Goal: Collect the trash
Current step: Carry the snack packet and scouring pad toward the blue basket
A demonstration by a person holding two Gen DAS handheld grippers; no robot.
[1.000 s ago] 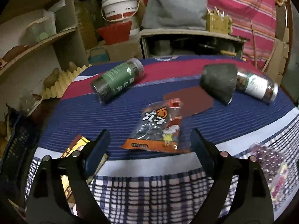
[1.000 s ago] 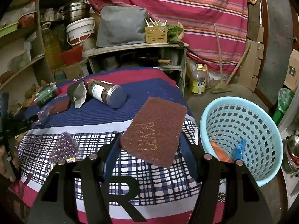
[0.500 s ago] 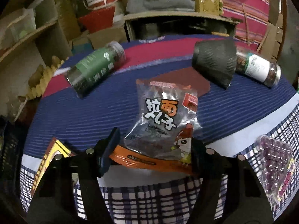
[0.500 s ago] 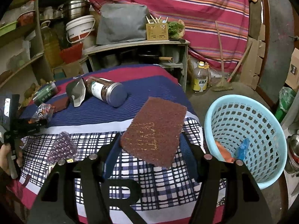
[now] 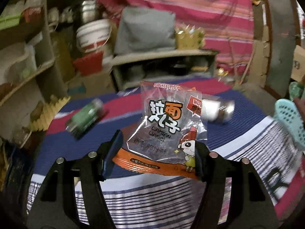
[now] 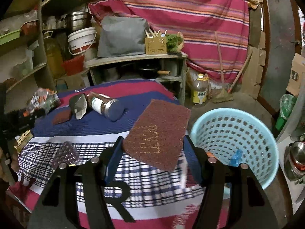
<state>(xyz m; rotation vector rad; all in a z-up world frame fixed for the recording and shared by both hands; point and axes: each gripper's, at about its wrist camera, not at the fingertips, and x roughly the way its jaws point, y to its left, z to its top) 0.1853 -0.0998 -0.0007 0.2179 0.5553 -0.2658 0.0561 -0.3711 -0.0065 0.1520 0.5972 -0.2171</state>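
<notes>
Crinkly clear-and-orange snack packet (image 5: 164, 131) sits clamped in my left tongs (image 5: 155, 152), both pads on its lower edge, lifted clear of the counter (image 5: 238, 139). Jaws closed onto it within the last sec; grip looks shallow, at the bottom seam only. Right tongs (image 6: 152, 150) hold the brown scouring pad (image 6: 158, 133) at medium width, pad tilted up, over the counter's front-right corner.

Step in hand, as I judge it: carry both items to the blue basket (image 6: 253, 126), which stands on the floor just beside the counter's right edge. It already has an orange scrap and a blue scrap inside.

To do it well: keep the left squeeze firm, packet film is slick and could slip. Bring the right over the rim first, let go low, then pull away so the left has room.

Clearance: basket mouth is wide and unobstructed. Lying jar (image 6: 104, 106) and dark cup (image 6: 77, 106) are well apart from either path. Bead packet (image 6: 64, 154) lies near the front edge, between the 2 tongs' routes; pass above it.
</notes>
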